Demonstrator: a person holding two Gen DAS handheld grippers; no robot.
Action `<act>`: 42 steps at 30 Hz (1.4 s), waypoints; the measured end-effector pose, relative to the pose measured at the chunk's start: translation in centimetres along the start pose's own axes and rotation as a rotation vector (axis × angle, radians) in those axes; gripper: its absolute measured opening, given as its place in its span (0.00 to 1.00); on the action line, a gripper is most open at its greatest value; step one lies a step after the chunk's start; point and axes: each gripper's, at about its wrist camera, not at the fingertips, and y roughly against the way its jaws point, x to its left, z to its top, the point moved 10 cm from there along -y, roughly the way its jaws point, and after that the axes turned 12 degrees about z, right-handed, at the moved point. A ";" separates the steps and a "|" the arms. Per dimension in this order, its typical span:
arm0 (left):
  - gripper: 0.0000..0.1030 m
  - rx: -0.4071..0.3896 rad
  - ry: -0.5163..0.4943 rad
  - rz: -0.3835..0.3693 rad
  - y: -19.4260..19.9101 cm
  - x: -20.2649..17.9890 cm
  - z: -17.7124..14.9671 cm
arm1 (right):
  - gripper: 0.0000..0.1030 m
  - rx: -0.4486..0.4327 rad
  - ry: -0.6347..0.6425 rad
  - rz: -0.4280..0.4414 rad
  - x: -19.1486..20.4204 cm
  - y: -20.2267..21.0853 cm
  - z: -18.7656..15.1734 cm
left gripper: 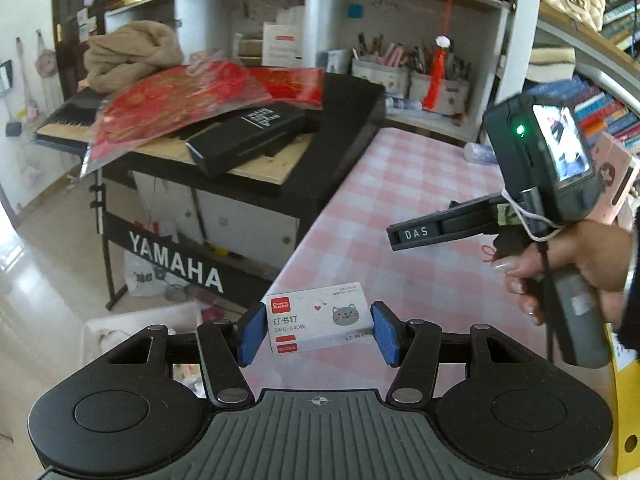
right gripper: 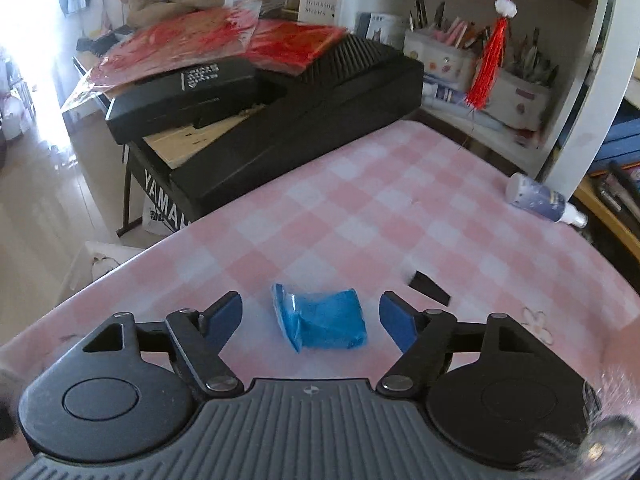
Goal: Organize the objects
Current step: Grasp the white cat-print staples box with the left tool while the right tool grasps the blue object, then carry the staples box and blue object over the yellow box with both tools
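Observation:
A small white box of staples (left gripper: 320,317) with a grey cat drawing hangs above the pink checked table (left gripper: 400,216), and my left gripper (left gripper: 318,330) is shut on its two short ends with the blue pads. In the right wrist view a crumpled blue plastic packet (right gripper: 322,320) lies on the table (right gripper: 360,208) between the spread blue pads of my right gripper (right gripper: 312,320), and neither pad touches it. The right gripper's body, held by a hand (left gripper: 572,264), shows at the right of the left wrist view.
A small black wedge (right gripper: 430,287) lies just right of the packet. A spray bottle (right gripper: 540,199) lies on its side at the table's far right. A black keyboard (right gripper: 304,120) piled with red sheets and a black case borders the table's left side. Shelves with pen holders (right gripper: 476,64) stand behind.

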 end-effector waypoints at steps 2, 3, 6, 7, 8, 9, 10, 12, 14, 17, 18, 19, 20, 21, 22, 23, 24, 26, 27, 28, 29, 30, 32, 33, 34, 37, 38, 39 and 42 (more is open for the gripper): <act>0.54 -0.001 0.012 0.000 0.3 0.4 0.0 | 0.66 -0.001 -0.032 0.017 -0.3 -0.5 -0.1; 0.54 -0.002 0.017 0.000 0.4 0.5 0.0 | 0.58 -0.001 -0.054 0.026 -0.5 -0.6 -0.1; 0.54 -0.014 0.031 -0.012 1.0 0.8 0.2 | 0.39 -0.029 -0.088 0.030 -0.6 -0.4 -0.1; 0.54 -0.019 0.034 -0.020 1.2 0.8 0.4 | 0.38 -0.024 -0.081 0.034 -0.4 -0.3 -0.1; 0.54 -0.028 0.036 -0.029 1.5 0.8 0.6 | 0.37 -0.025 -0.080 0.042 -0.2 -0.1 -0.1; 0.54 -0.036 0.036 -0.037 1.8 0.7 0.8 | 0.37 -0.036 -0.076 0.041 0.0 0.4 -0.1; 0.54 -0.044 0.034 -0.043 2.1 0.7 0.9 | 0.36 -0.053 -0.065 0.035 0.3 1.1 0.0; 0.54 -0.056 0.033 -0.058 2.8 0.8 1.1 | 0.36 -0.085 -0.049 0.029 1.1 2.7 0.2; 0.54 -0.068 0.026 -0.072 3.5 0.8 1.2 | 0.36 -0.118 -0.049 0.025 1.9 4.8 0.3; 0.54 -0.084 0.021 -0.093 4.7 0.9 1.1 | 0.36 -0.162 -0.034 0.009 3.3 8.2 0.0; 0.54 -0.089 0.018 -0.101 5.1 1.0 1.0 | 0.36 -0.177 -0.032 0.001 3.7 9.5 -0.2; 0.54 -0.092 0.015 -0.109 5.5 1.0 0.8 | 0.36 -0.192 -0.035 -0.010 4.1 10.7 -0.5; 0.54 -0.094 0.013 -0.119 6.0 1.0 0.7 | 0.36 -0.204 -0.041 -0.019 4.5 11.8 -0.9; 0.54 -0.098 0.012 -0.131 6.5 1.1 0.5 | 0.36 -0.216 -0.052 -0.028 4.8 13.0 -1.3; 0.54 -0.102 0.010 -0.143 6.9 1.2 0.3 | 0.36 -0.230 -0.066 -0.037 5.2 14.3 -1.8; 0.54 -0.107 0.006 -0.154 7.4 1.2 0.1 | 0.36 -0.239 -0.076 -0.044 5.5 15.3 -2.2; 0.54 -0.111 0.000 -0.165 7.9 1.3 -0.1 | 0.36 -0.248 -0.085 -0.050 5.8 16.4 -2.8; 0.54 -0.117 -0.005 -0.185 8.8 1.4 -0.6 | 0.36 -0.264 -0.102 -0.070 6.5 18.5 -3.9; 0.54 -0.119 -0.008 -0.194 9.2 1.4 -0.8 | 0.36 -0.267 -0.115 -0.080 6.9 19.5 -4.5; 0.54 -0.122 -0.011 -0.202 9.6 1.5 -1.1 | 0.36 -0.269 -0.128 -0.087 7.2 20.3 -5.1; 0.54 -0.127 -0.016 -0.211 10.1 1.6 -1.4 | 0.36 -0.272 -0.145 -0.093 7.5 21.0 -5.7; 0.54 -0.130 -0.019 -0.217 10.4 1.7 -1.6 | 0.36 -0.274 -0.165 -0.102 7.9 21.8 -6.5; 0.54 -0.135 -0.027 -0.233 11.2 1.8 -2.2 | 0.36 -0.276 -0.196 -0.118 8.5 23.1 -7.8; 0.54 -0.138 -0.033 -0.242 11.6 1.9 -2.6 | 0.36 -0.276 -0.210 -0.127 8.9 23.7 -8.6; 0.54 -0.141 -0.040 -0.248 12.0 1.9 -2.9 | 0.36 -0.276 -0.225 -0.135 9.4 24.3 -9.4; 0.54 -0.148 -0.061 -0.267 13.2 2.0 -4.0 | 0.36 -0.261 -0.255 -0.160 10.6 25.5 -11.7; 0.54 -0.151 -0.067 -0.274 13.7 2.2 -4.4 | 0.36 -0.257 -0.262 -0.168 11.0 25.9 -12.3; 0.54 -0.153 -0.072 -0.280 14.1 2.3 -4.7 | 0.36 -0.254 -0.268 -0.177 11.4 26.3 -13.0; 0.54 -0.161 -0.088 -0.294 15.5 2.7 -5.9 | 0.36 -0.254 -0.275 -0.198 12.9 27.4 -14.5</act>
